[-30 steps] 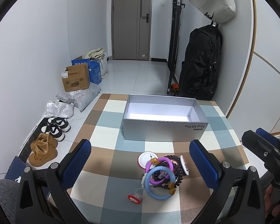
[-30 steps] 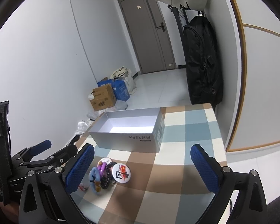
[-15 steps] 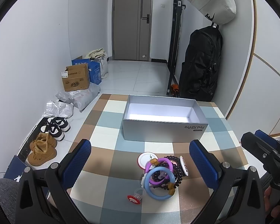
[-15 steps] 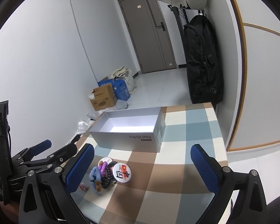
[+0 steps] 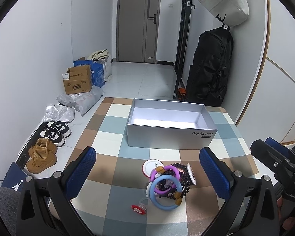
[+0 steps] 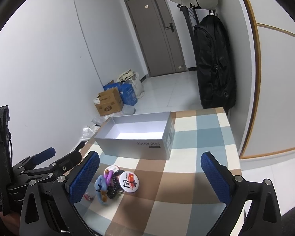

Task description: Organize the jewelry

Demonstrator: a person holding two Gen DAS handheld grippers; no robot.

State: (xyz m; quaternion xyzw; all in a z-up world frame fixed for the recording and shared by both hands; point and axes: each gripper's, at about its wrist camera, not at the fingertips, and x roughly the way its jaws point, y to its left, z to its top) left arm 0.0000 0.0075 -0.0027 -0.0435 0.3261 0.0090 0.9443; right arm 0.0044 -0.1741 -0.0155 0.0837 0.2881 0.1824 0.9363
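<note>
While nothing has yet been lifted, the jewelry pile (image 5: 168, 182) lies heaped near the front edge of the checked table (image 5: 108, 137), a little right of its middle. A blue ring (image 5: 164, 192) leans over a purple ring (image 5: 167, 177), both tangled with a dark bead bracelet (image 5: 182, 179). A round badge (image 6: 129, 182) rests against the right side of the heap, a white disc (image 5: 149, 166) sits on its far side, and a small red clip (image 5: 138, 209) lies apart toward the front edge. Beyond the pile, toward the far edge, stands the grey box (image 5: 171, 125), open and with nothing visible inside, probably placed there to receive the pieces.

The left gripper (image 5: 147, 169) hangs above the front edge with its jaws spread wide and holding nothing, framing the heap as if lining up a first pick. The right gripper (image 6: 149, 174), also spread and unloaded, waits further right over the table, seemingly kept clear of the left one.
</note>
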